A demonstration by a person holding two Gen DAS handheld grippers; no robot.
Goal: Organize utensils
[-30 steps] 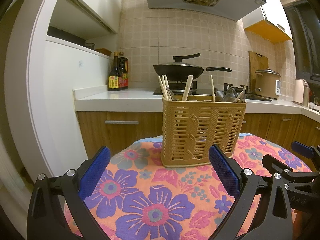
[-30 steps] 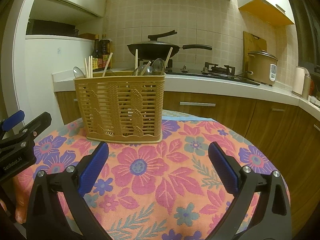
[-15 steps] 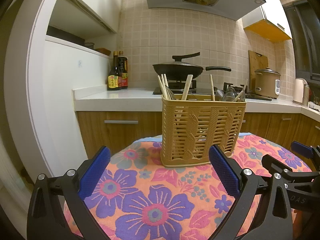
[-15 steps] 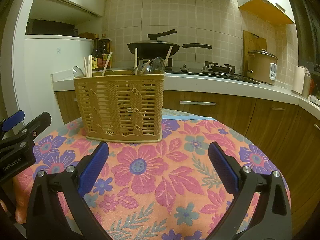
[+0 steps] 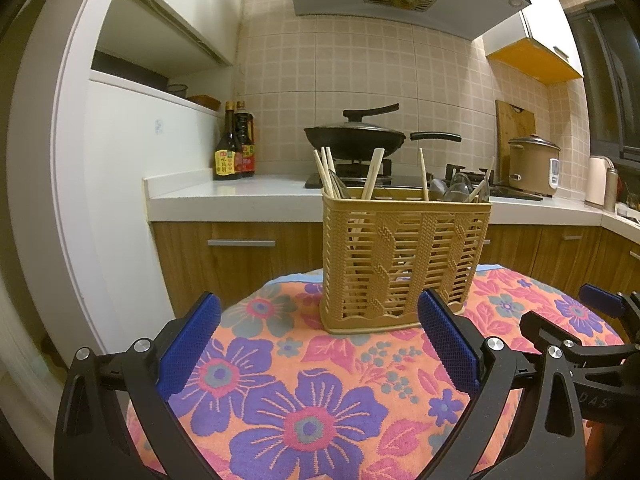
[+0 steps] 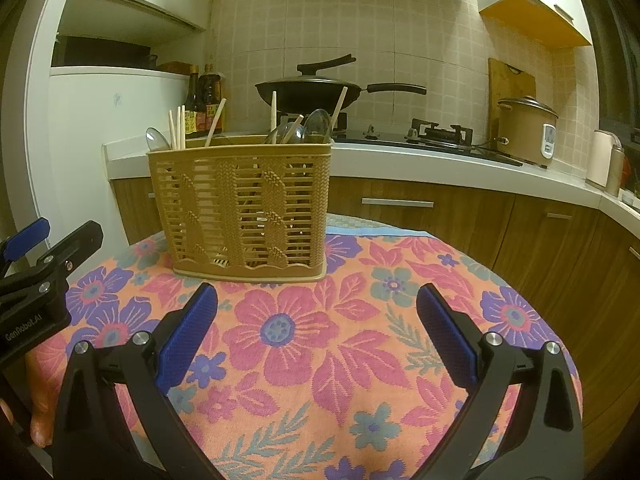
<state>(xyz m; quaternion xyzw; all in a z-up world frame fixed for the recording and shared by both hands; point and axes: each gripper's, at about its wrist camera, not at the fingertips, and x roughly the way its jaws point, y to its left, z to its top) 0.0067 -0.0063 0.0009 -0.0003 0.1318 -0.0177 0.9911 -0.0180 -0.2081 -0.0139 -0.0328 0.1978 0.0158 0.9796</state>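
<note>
A tan woven plastic utensil basket [image 5: 404, 264] stands upright on a round table with a floral cloth [image 5: 280, 392]; it also shows in the right wrist view [image 6: 244, 212]. Wooden chopsticks [image 5: 372, 172] and clear spoons [image 6: 318, 126] stick out of its top. My left gripper [image 5: 318, 340] is open and empty, just in front of the basket. My right gripper [image 6: 316, 336] is open and empty, in front of and to the right of the basket. Each gripper shows at the edge of the other's view.
Behind the table runs a white kitchen counter [image 5: 240, 194] with wooden cabinets, two sauce bottles [image 5: 234, 148], a black wok [image 5: 356, 140] on the stove and a rice cooker [image 5: 534, 164]. A white cabinet [image 5: 120, 184] stands at the left.
</note>
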